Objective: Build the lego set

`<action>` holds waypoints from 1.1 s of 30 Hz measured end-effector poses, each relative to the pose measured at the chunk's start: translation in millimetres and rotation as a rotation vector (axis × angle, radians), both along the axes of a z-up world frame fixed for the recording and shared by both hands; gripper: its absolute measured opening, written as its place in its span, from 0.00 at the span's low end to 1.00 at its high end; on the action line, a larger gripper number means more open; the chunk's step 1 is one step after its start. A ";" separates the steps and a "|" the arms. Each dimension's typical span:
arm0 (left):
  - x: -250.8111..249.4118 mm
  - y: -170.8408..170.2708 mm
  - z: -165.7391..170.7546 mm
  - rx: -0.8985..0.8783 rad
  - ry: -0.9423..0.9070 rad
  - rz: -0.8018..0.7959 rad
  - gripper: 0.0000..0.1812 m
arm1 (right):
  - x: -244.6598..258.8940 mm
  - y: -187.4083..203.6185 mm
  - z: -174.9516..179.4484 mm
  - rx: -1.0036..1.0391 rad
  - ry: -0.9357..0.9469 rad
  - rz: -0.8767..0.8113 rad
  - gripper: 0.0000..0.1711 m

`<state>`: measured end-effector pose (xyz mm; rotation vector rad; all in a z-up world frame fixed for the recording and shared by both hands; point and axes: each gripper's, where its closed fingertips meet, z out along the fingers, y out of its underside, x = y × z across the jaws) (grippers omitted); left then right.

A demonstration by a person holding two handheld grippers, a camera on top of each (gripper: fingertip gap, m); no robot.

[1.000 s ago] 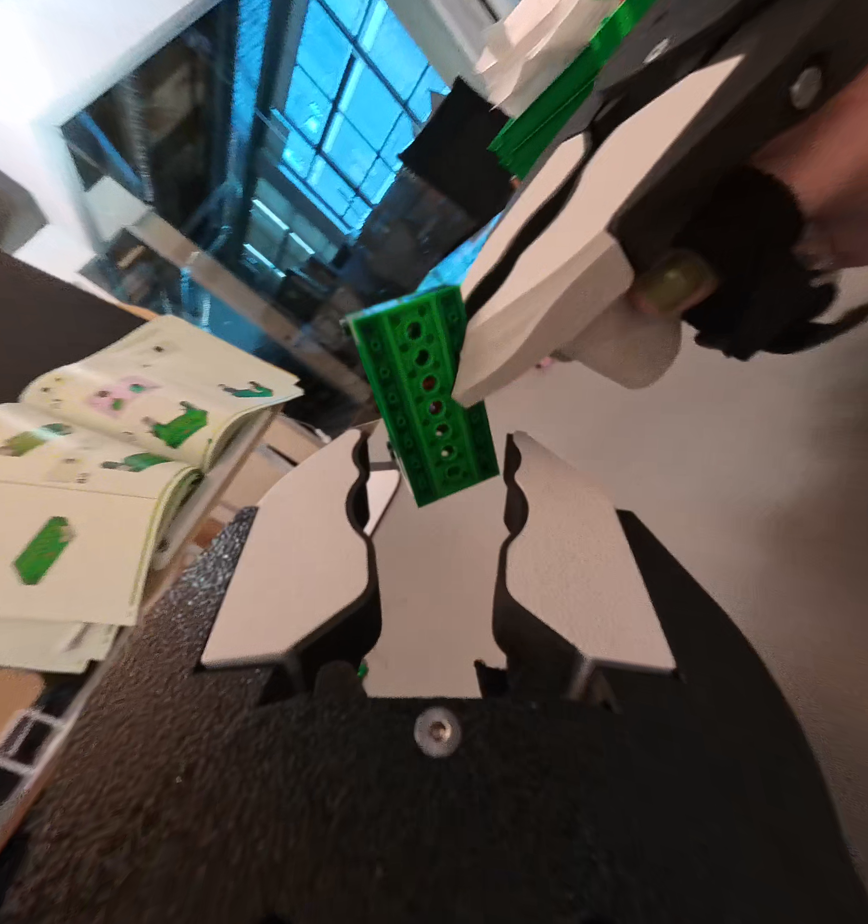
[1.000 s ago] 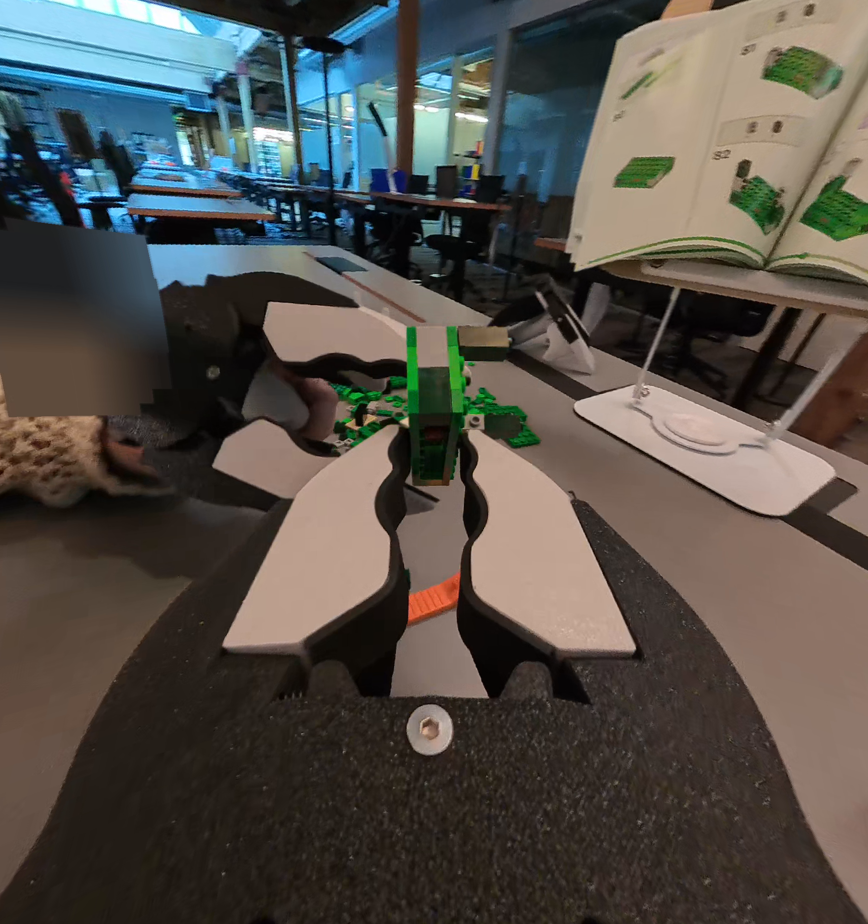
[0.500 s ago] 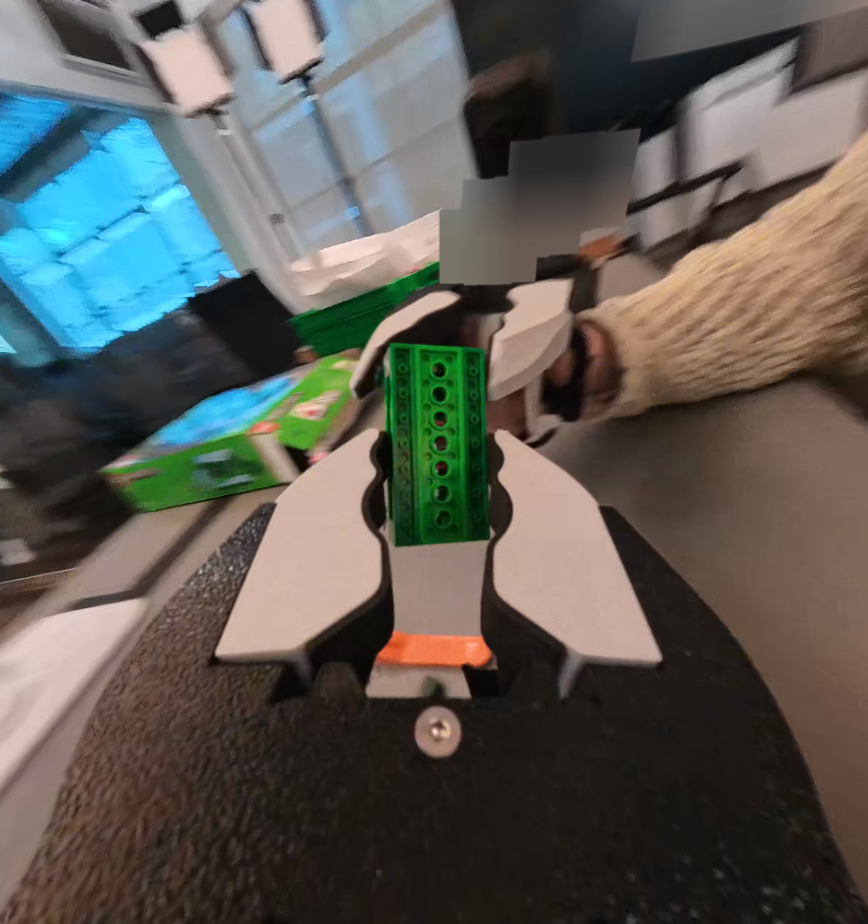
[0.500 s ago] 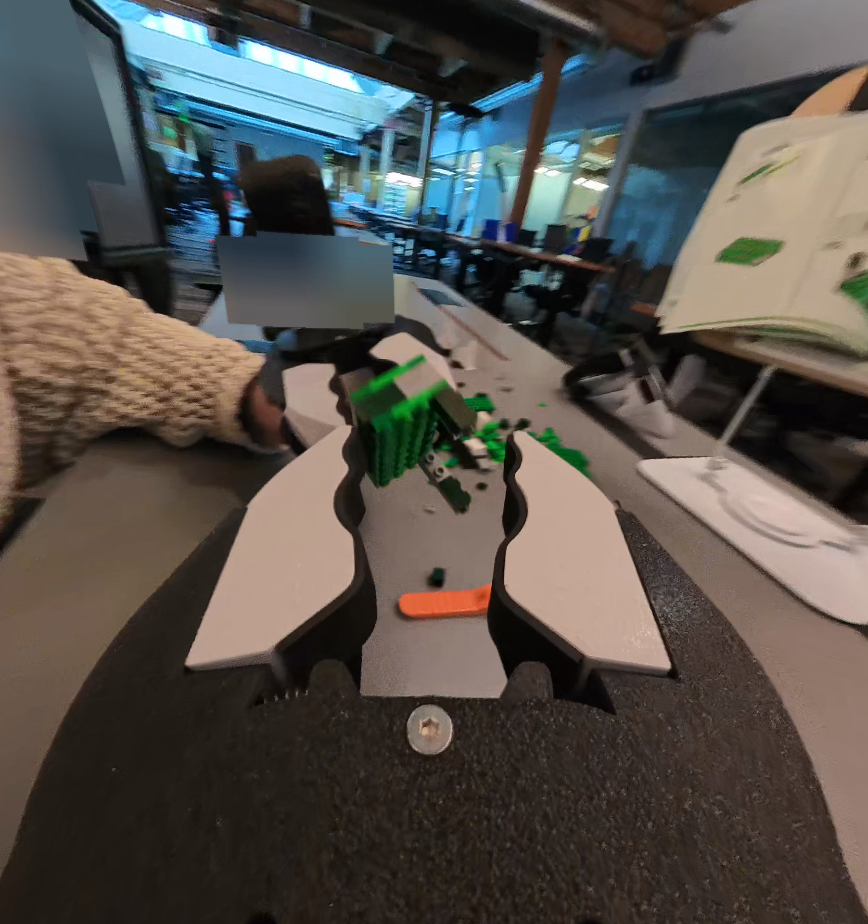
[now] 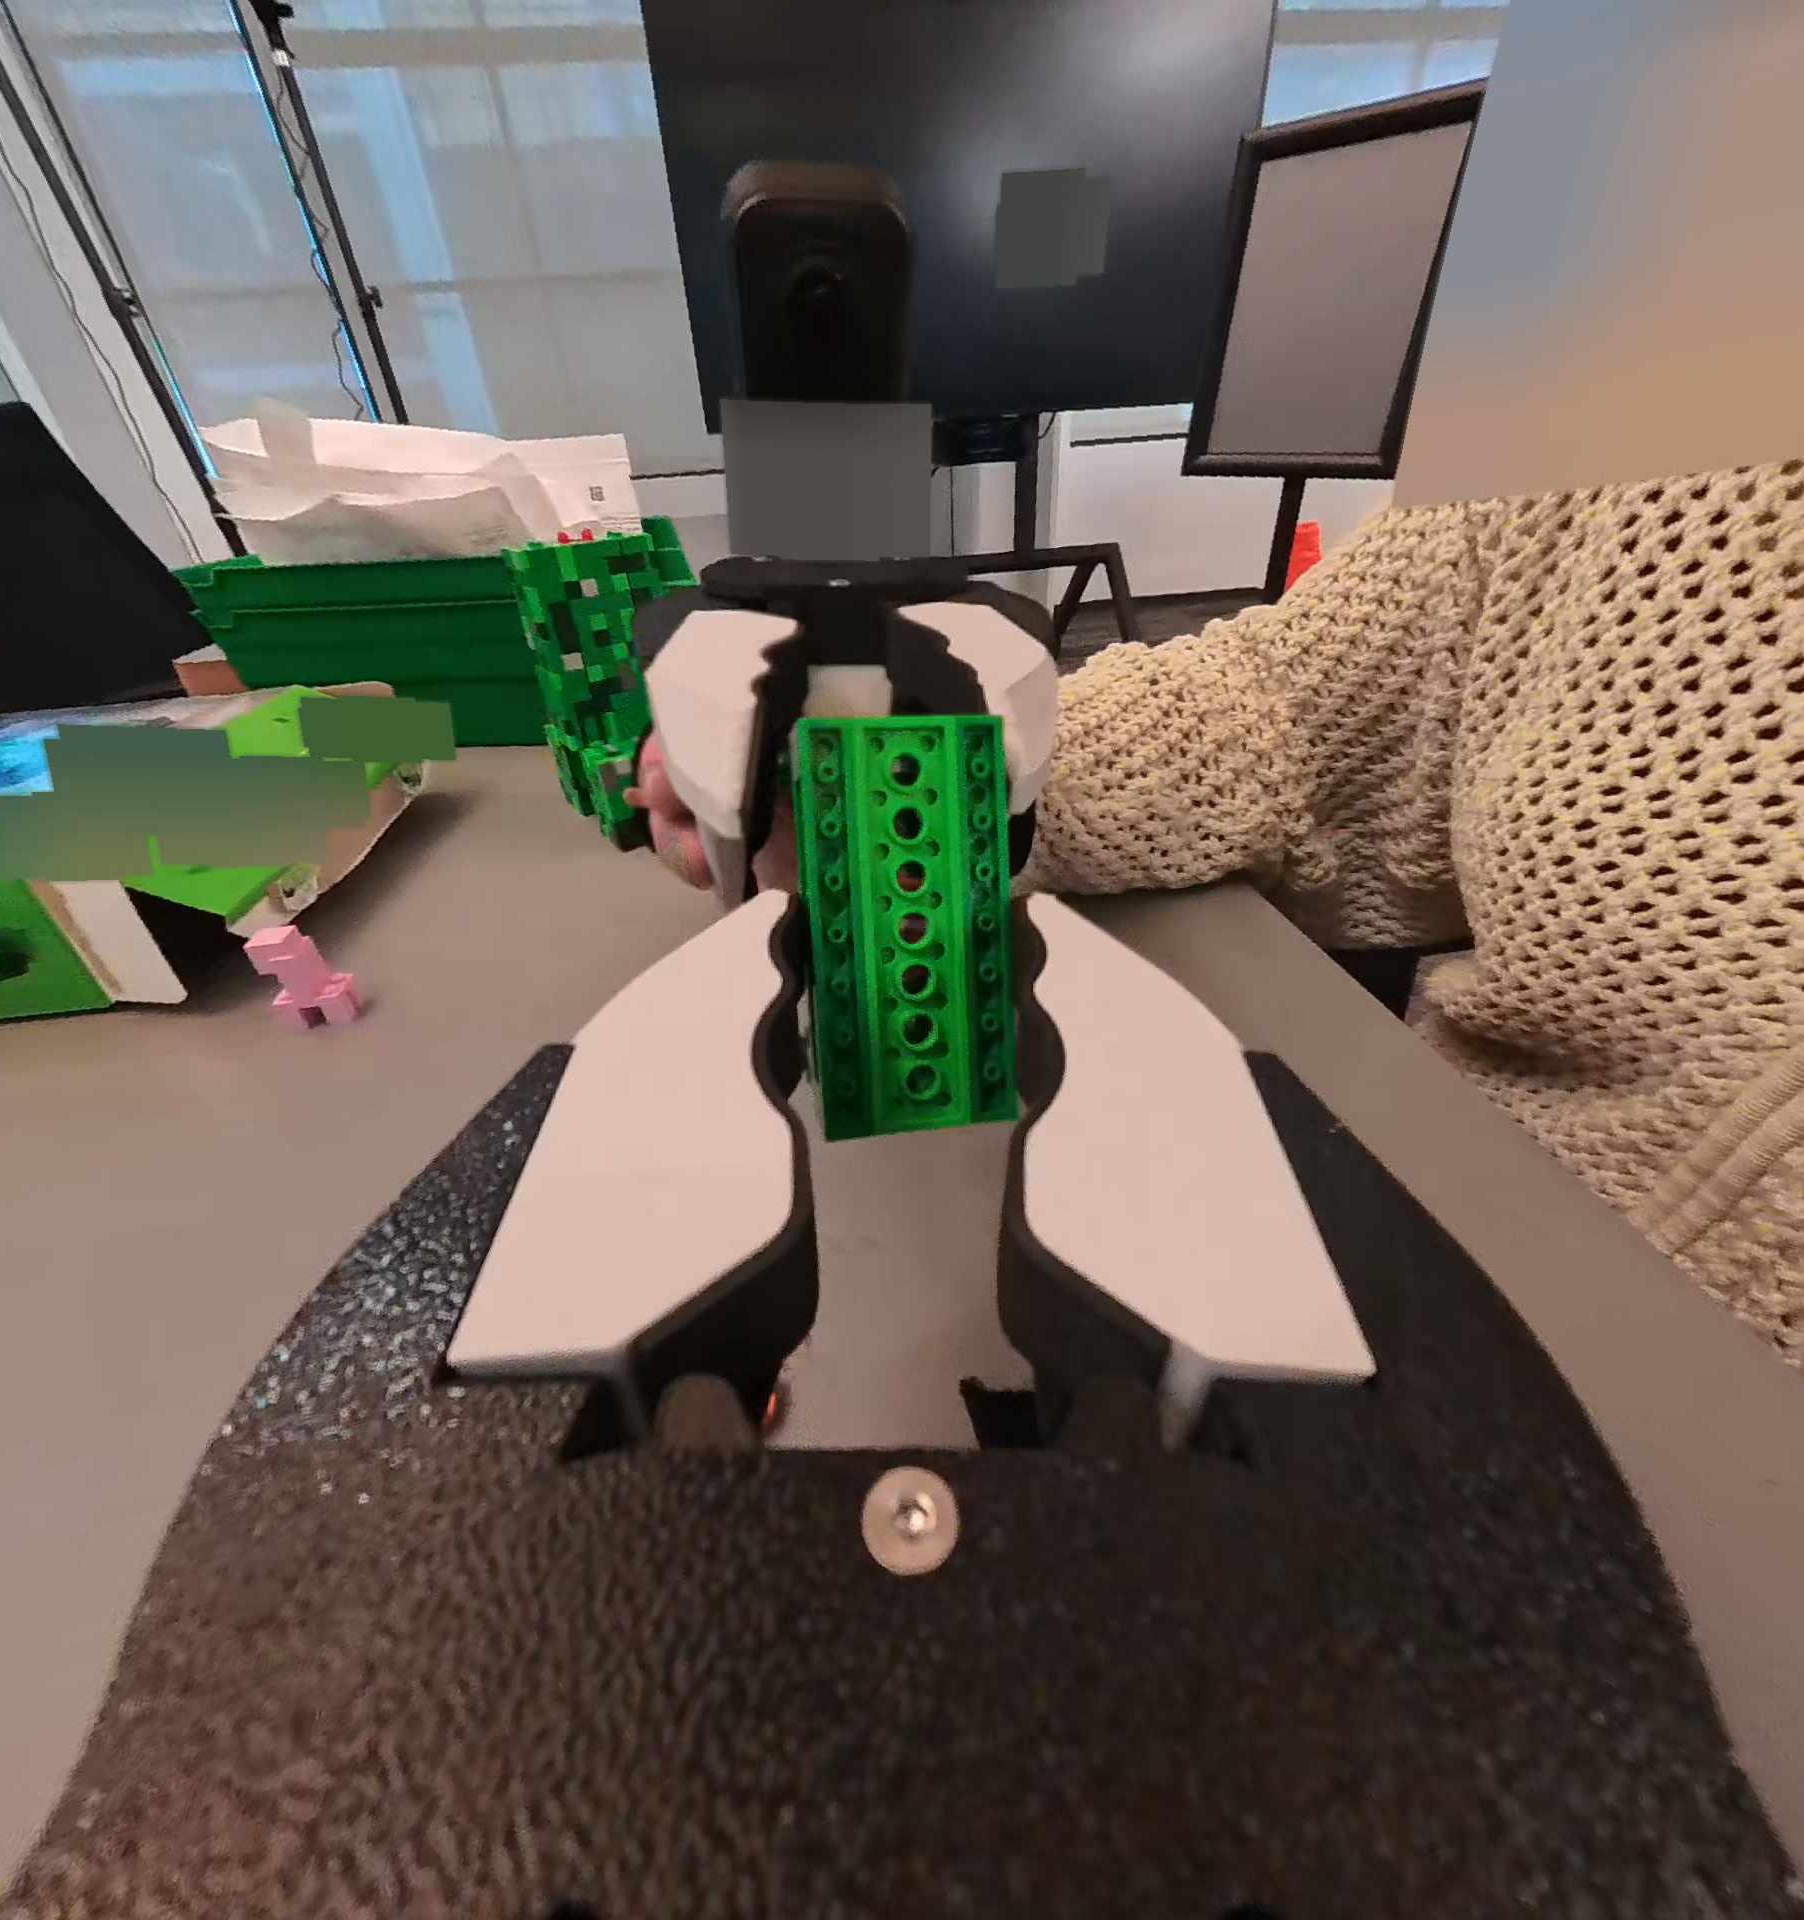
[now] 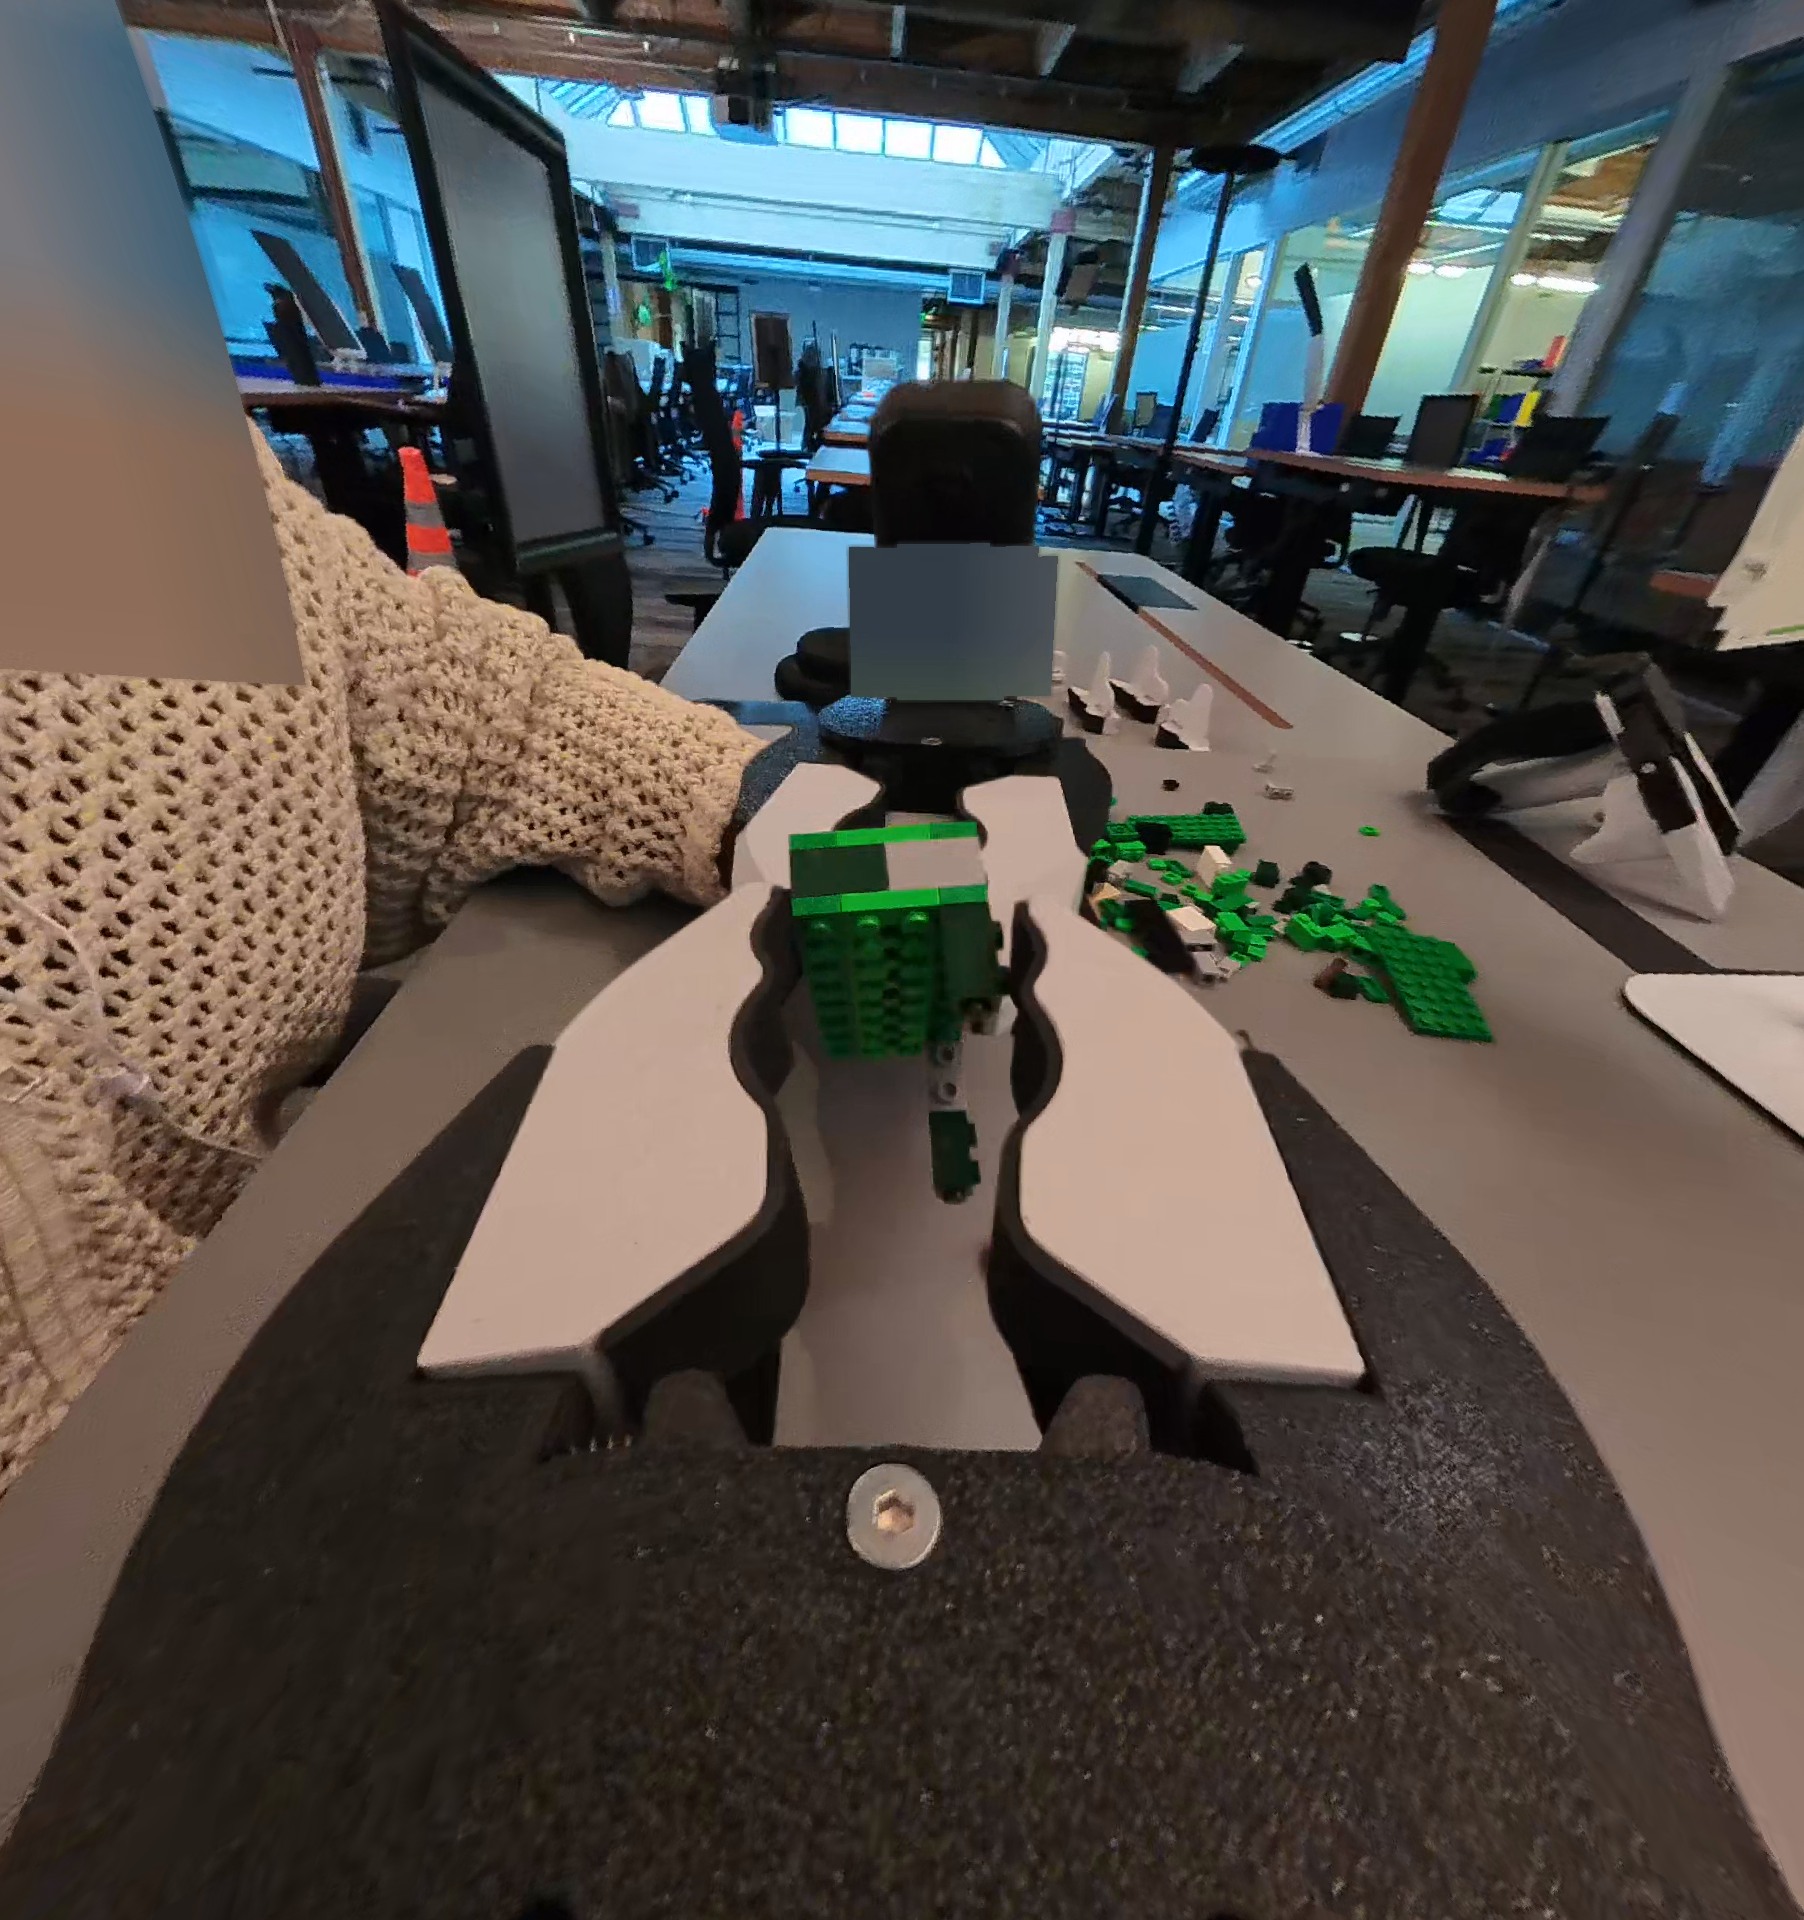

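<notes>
So the two grippers are facing each other nose to nose over the grey table [image 5: 202,1195], with the green lego build [image 5: 903,925] sitting up in the air between them. The left gripper [image 5: 903,1023] is pinching the build by its sides, fingers narrowed right onto it, and its view is showing the underside, all round holes in rows. The right gripper [image 6: 893,997] is looking at the studded side of the same build [image 6: 893,951], which is carrying a dark green and grey top and a thin grey and dark green bit hanging off the bottom. The right gripper's fingers are sitting close on either side of it, but I can't really tell whether they're gripping or just hovering, since in the left wrist view its tips [image 5: 846,727] are mostly hiding behind the piece. Off to the right of the right wrist view, a pile of loose green pieces [image 6: 1282,925] is lying on the table. In the left wrist view a little pink figure [image 5: 306,977] is standing near an open green box [image 5: 67,914], and a blocky green model [image 5: 591,665] is standing just behind the right gripper.
</notes>
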<state>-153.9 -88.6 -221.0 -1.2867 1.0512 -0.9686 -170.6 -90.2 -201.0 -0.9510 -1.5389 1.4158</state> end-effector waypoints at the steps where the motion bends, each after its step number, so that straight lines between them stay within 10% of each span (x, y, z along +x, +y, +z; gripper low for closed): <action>1: 0.3 0.2 -1.1 0.000 0.005 0.003 0.21 | -0.1 0.2 -0.6 0.007 -0.010 -0.003 0.23; 11: 6.3 24.0 -18.7 0.217 0.302 0.295 0.34 | -5.1 13.5 -8.5 0.131 -0.103 -0.145 0.22; 18: 17.0 18.4 -13.1 -0.025 0.090 0.202 0.39 | -9.5 12.8 -9.1 0.098 -0.051 -0.149 0.21; 33: 14.9 10.8 -3.0 -0.106 -0.060 0.091 0.21 | -7.2 4.2 0.9 -0.026 0.022 -0.066 0.22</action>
